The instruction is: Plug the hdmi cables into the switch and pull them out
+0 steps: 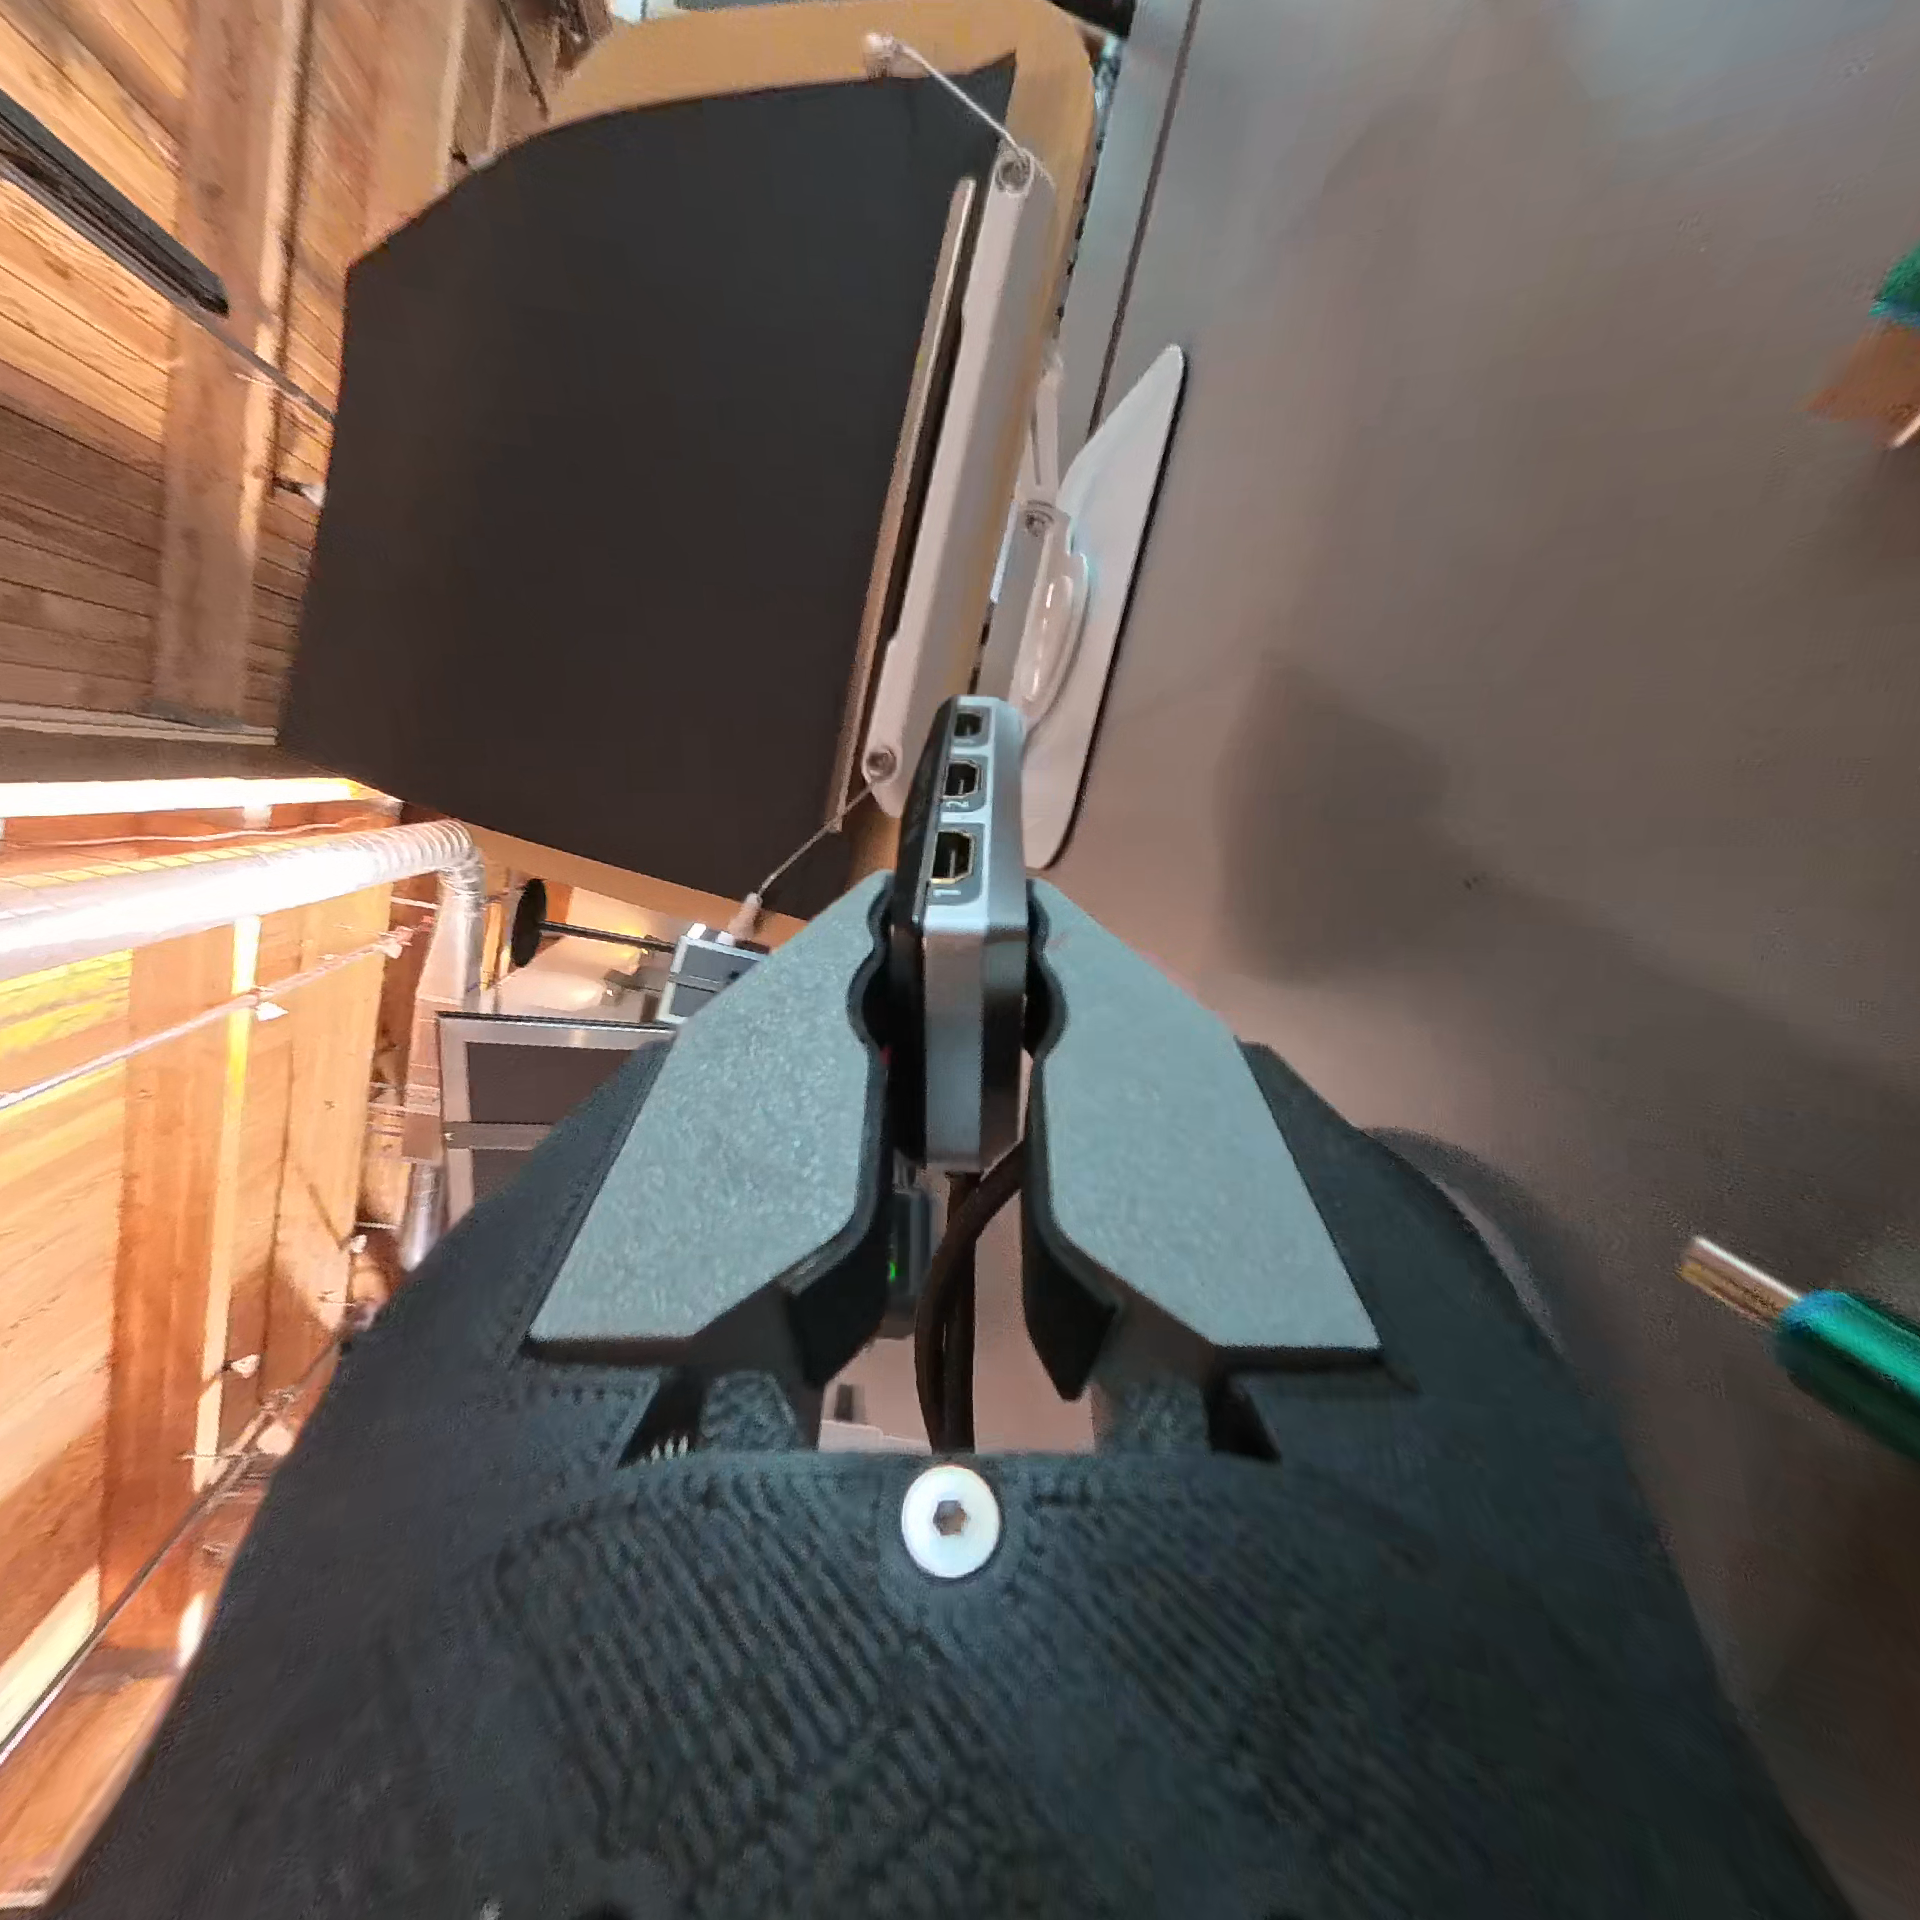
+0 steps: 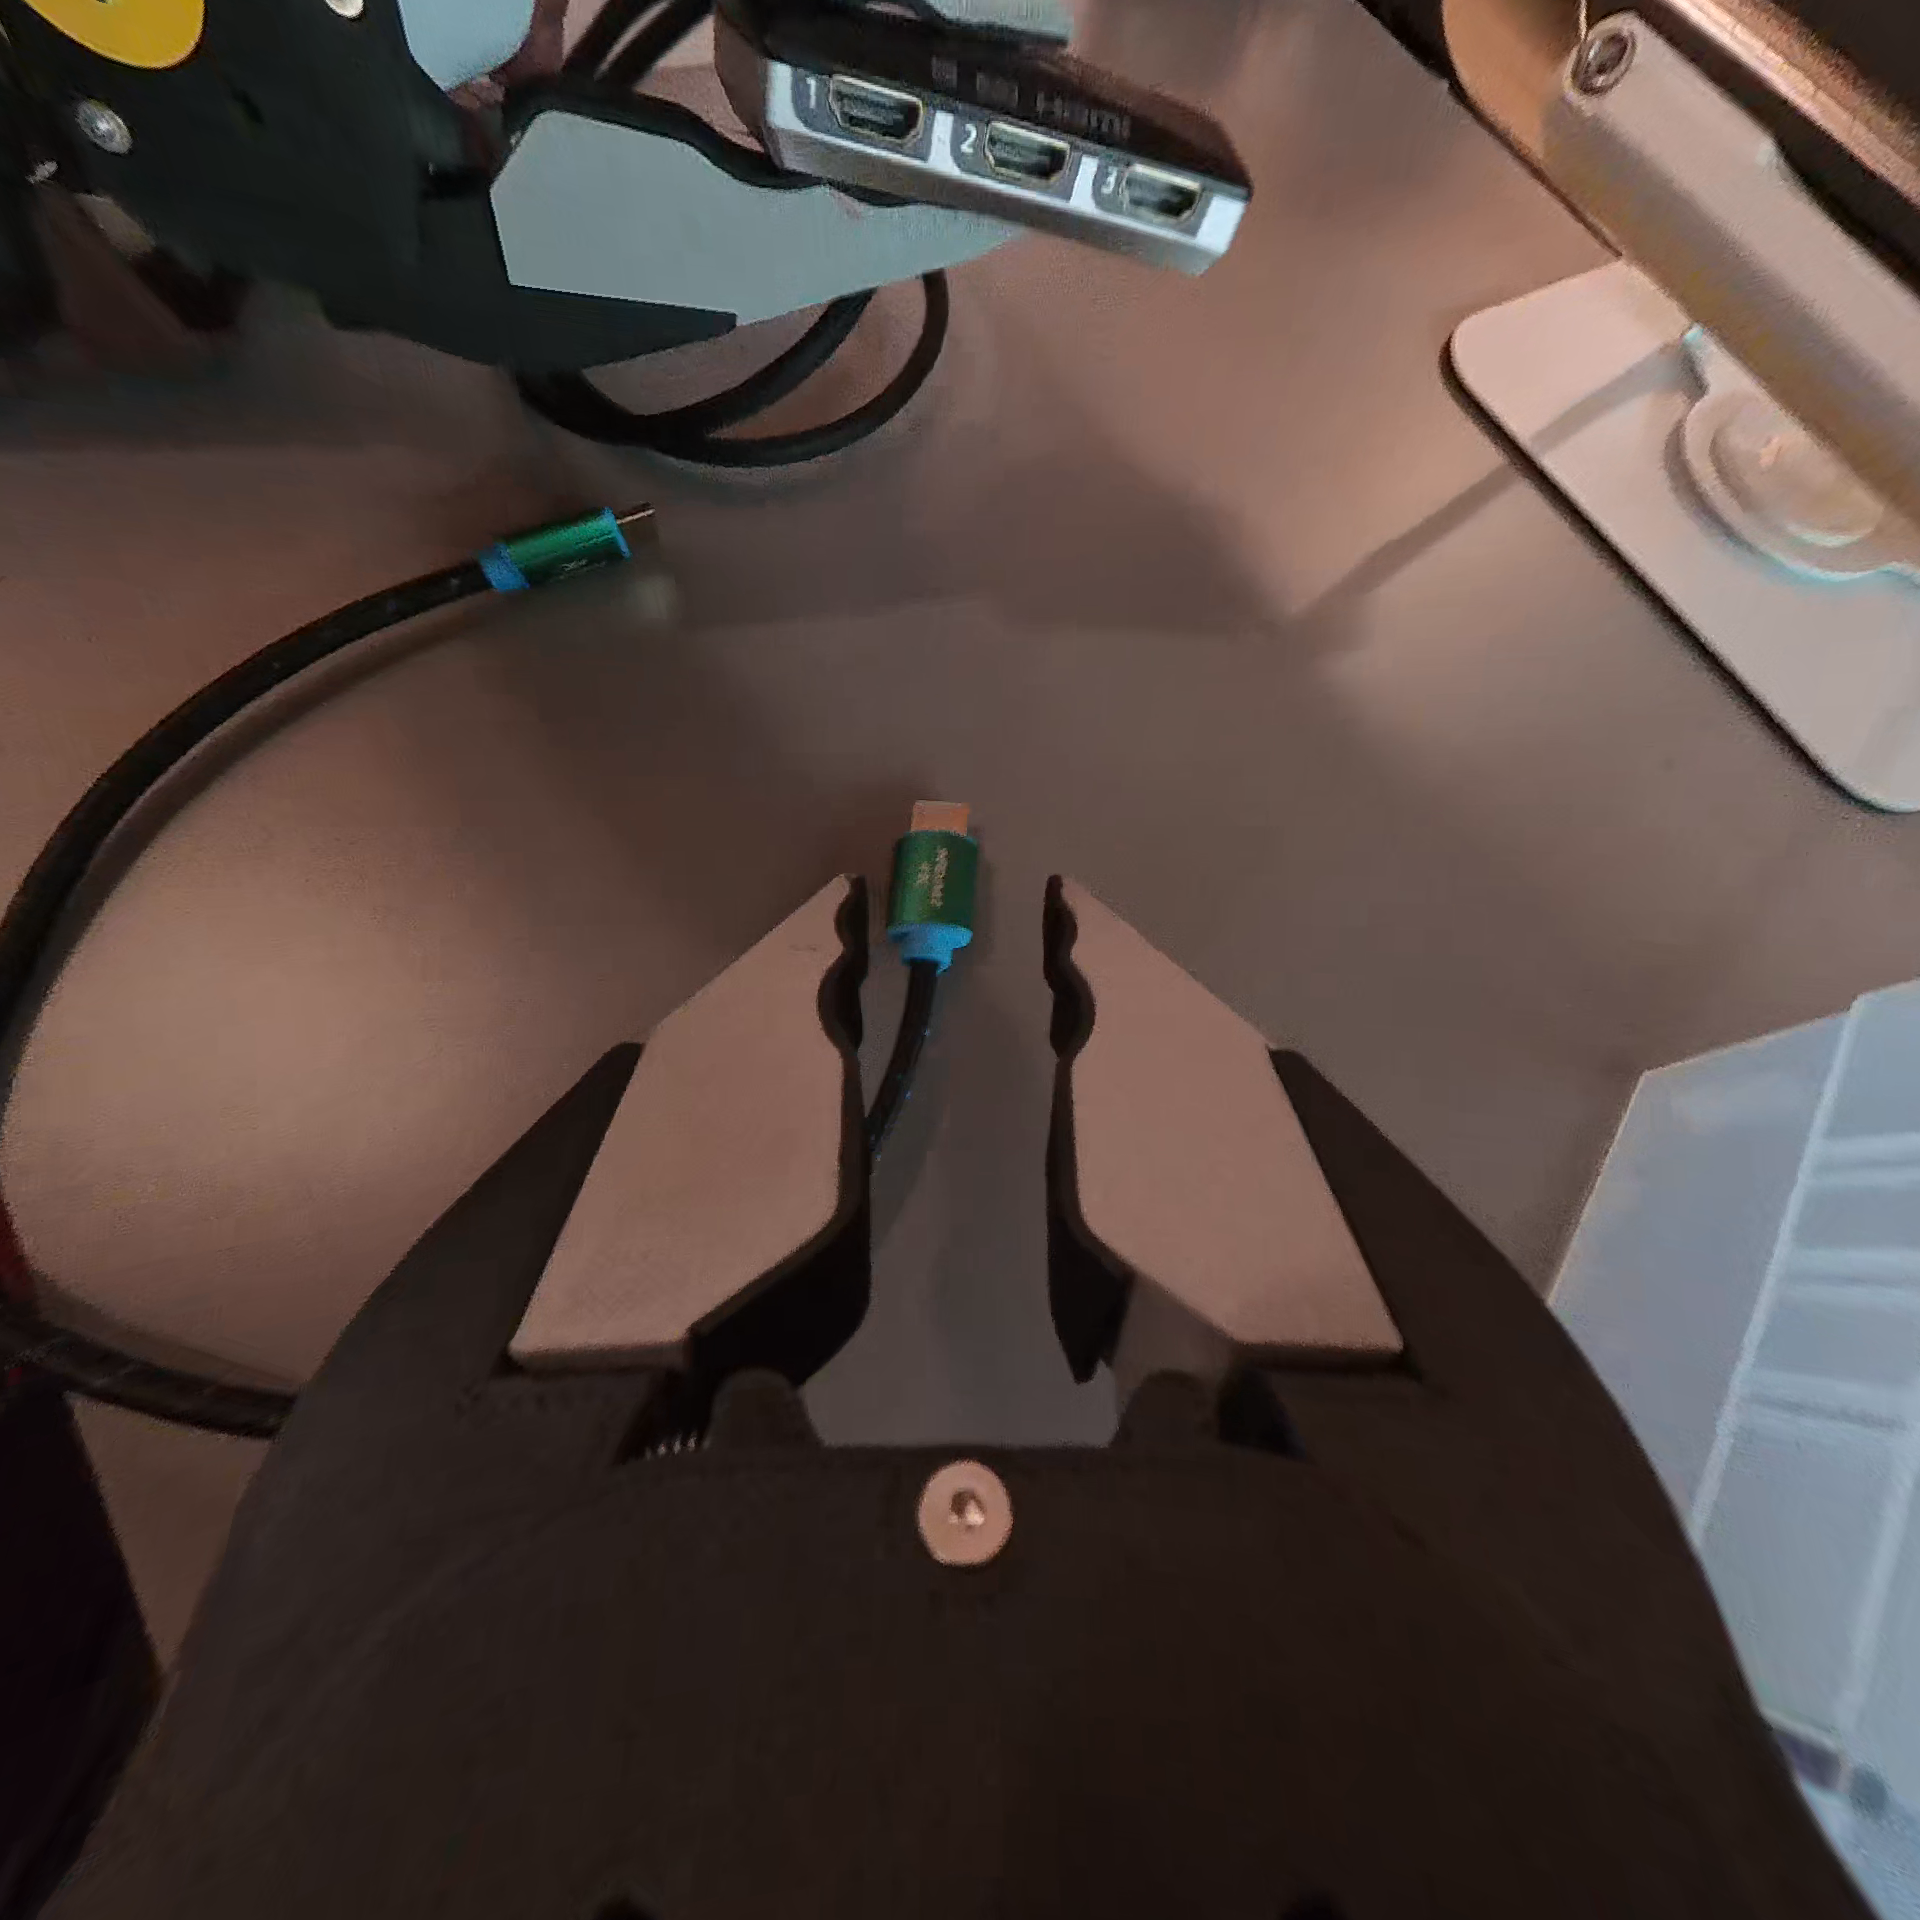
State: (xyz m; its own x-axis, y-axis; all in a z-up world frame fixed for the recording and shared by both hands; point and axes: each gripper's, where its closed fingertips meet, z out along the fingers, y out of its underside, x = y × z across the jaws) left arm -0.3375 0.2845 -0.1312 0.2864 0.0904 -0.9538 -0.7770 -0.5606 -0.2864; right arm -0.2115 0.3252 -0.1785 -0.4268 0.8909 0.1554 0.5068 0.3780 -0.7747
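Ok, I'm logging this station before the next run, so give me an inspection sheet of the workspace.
Surface: grey desk, bare in the middle.
Job's things: HDMI switch held off the desk, three ports showing, all empty.
Clutter: translucent plastic box at the right edge.
Grippers: left gripper shut on the switch; right gripper open around a green plug.
Cables: second green plug lies unplugged; the switch's own black lead loops below it.
Surroundings: monitor stand base; wooden wall.

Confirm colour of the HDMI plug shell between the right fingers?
Green, blue collar; HDMI plug, right wrist view.
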